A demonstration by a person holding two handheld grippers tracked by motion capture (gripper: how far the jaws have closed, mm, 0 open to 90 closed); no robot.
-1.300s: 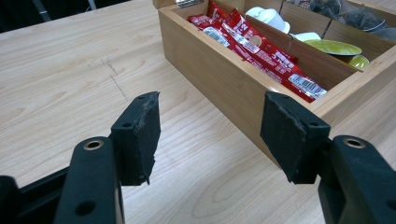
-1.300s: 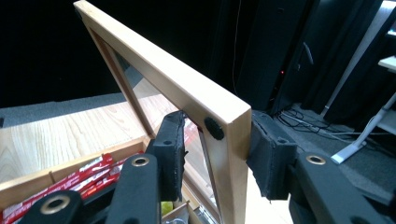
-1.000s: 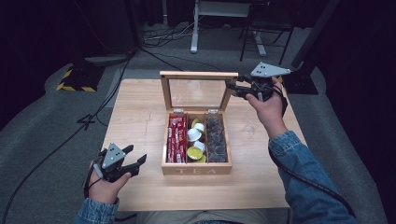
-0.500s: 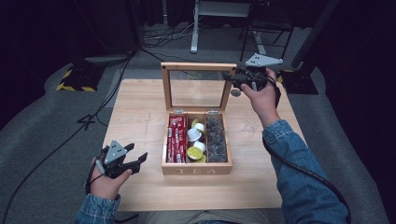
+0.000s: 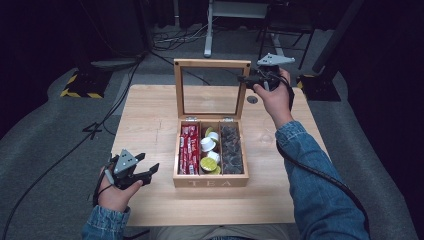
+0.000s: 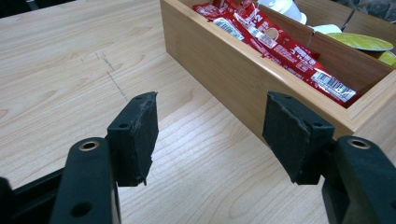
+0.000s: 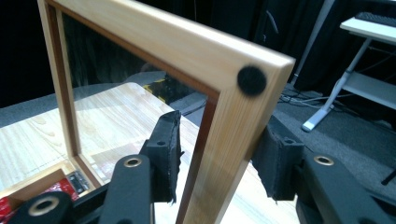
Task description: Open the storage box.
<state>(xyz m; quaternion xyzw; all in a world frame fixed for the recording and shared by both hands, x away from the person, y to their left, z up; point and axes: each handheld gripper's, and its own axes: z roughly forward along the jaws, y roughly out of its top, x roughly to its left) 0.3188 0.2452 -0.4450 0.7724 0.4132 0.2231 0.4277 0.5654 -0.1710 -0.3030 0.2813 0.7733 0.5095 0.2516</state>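
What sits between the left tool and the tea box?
Bare wooden tabletop and nothing else: the left gripper view shows open table between the left tool and the tea box wall.

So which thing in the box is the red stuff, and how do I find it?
Find the wooden tea box in the middle of the table, with its glass lid standing up. It has three compartments side by side. The red packets fill the left one; the middle holds white and yellow-green cups, the right holds dark things.
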